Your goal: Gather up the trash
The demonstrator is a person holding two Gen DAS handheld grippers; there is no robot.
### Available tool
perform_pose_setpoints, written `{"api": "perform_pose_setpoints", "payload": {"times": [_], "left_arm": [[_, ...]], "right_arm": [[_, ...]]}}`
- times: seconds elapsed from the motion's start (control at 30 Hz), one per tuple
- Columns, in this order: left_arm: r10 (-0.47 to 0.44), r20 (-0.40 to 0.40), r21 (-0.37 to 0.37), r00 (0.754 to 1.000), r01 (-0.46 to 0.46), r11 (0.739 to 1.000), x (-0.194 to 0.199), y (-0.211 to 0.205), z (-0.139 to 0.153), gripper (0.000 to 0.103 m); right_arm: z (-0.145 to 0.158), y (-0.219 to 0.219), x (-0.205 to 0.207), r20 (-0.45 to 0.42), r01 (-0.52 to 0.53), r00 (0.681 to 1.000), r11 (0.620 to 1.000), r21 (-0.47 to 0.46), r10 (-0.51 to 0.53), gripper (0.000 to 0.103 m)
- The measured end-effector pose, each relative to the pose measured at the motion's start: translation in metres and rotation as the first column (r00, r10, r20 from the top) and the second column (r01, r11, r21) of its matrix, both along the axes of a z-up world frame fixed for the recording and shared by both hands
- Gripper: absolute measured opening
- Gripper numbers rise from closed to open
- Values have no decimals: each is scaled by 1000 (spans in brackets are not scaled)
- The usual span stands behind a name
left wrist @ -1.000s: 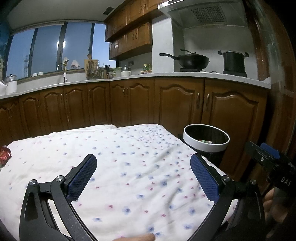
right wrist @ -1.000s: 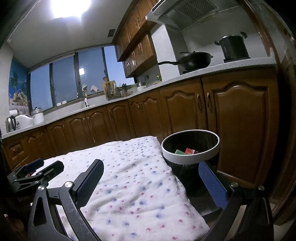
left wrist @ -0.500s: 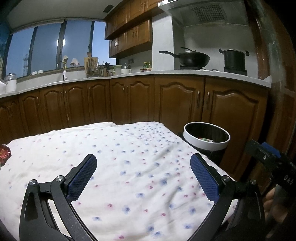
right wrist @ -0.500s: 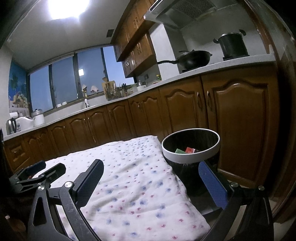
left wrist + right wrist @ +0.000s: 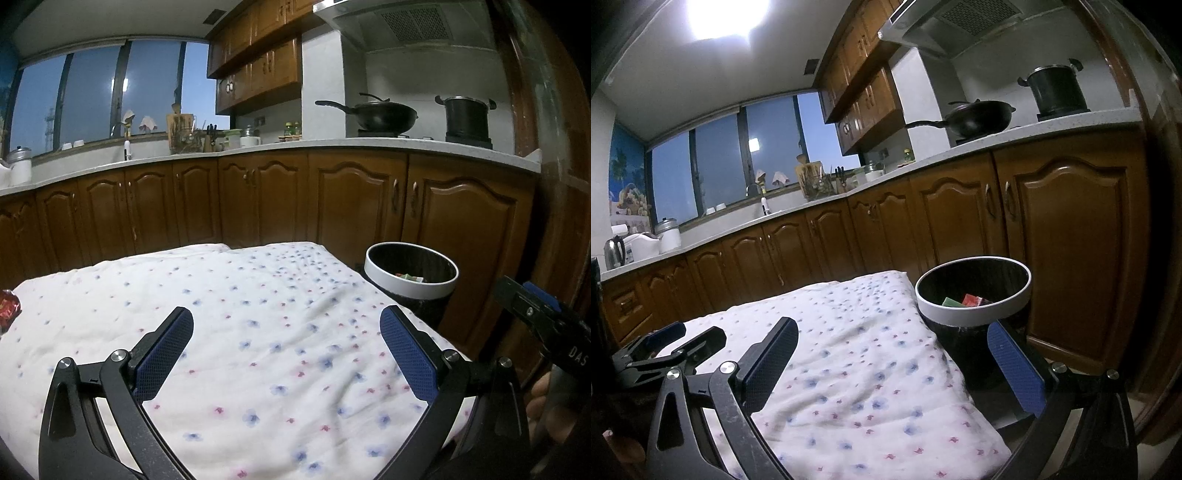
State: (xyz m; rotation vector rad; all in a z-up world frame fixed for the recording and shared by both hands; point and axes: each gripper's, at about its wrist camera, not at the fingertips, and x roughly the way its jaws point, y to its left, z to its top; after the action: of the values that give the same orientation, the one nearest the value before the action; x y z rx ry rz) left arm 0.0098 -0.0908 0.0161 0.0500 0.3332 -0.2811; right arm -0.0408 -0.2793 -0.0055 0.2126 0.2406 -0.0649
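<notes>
A red crumpled wrapper (image 5: 8, 308) lies at the far left edge of the floral cloth (image 5: 280, 332) that covers the table. A black trash bin with a white rim (image 5: 410, 291) stands off the table's right corner. The right wrist view shows its rim (image 5: 960, 314) and green and red scraps (image 5: 964, 301) inside. My left gripper (image 5: 286, 314) hovers open over the cloth, holding nothing. My right gripper (image 5: 892, 326) is also open and empty, over the table's right edge just short of the bin.
Brown kitchen cabinets (image 5: 354, 206) run behind the table and bin. On the counter above sit a wok (image 5: 380, 114) and a pot (image 5: 465, 118). A hand (image 5: 546, 406) holds the right gripper's handle at the lower right.
Both grippers stay open. The left view has shifted slightly, so the wrapper sits closer to the left edge, and a fingertip at the bottom edge is gone.
</notes>
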Motion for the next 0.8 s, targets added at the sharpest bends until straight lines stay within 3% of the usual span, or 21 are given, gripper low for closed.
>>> {"api": "perform_pose_setpoints", "payload": {"times": [0.8], "left_arm": [[-24, -23, -2, 999, 24, 1000, 9, 7, -3, 103]], "right_arm": [[0, 3, 2, -8, 1, 1000, 1000, 4, -1, 103]]}}
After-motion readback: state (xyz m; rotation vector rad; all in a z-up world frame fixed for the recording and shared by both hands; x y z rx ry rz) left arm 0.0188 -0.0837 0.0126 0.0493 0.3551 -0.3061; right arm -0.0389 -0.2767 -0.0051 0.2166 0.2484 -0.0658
